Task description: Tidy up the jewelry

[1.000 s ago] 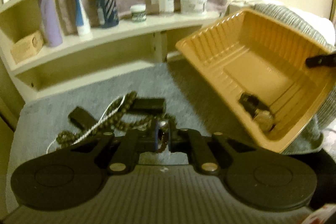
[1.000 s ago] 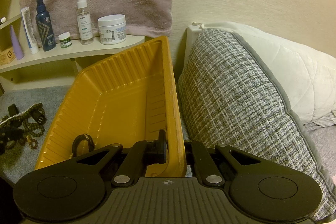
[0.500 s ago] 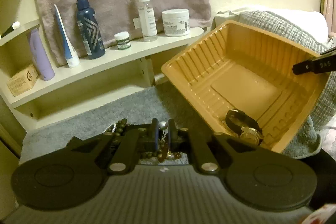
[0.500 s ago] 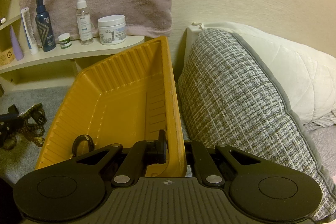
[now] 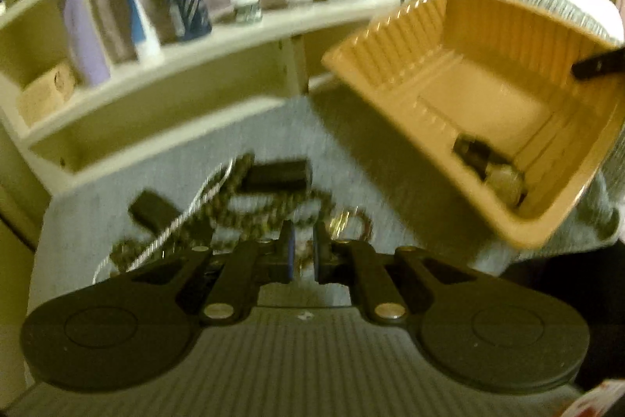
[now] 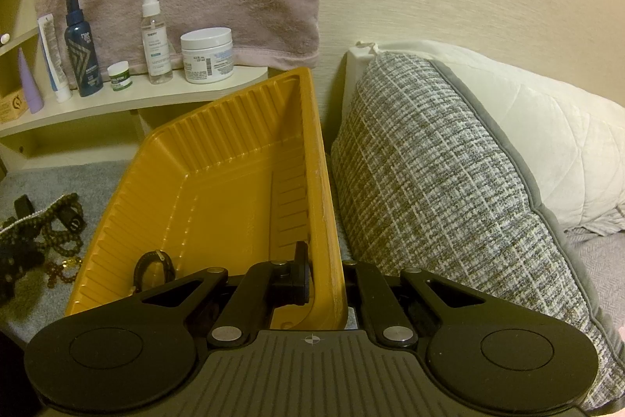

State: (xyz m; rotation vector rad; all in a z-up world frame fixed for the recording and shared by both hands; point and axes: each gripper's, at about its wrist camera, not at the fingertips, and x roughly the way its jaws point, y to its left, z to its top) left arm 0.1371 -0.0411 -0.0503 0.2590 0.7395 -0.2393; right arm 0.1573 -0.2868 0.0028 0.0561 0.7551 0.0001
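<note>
Lower centre, right gripper [image 6: 326, 284] clenched yellow tray [image 6: 218, 190] wall, tilting it toward jewelry pile [image 5: 242, 210]; left gripper [image 5: 301, 253] hovered there, jaws slightly parted, empty; watch [image 5: 488, 170] inside.

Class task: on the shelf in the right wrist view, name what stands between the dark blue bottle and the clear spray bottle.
A small green-labelled jar with a white lid stands between the dark blue bottle and the clear spray bottle; the right wrist view shows it sharply.
</note>
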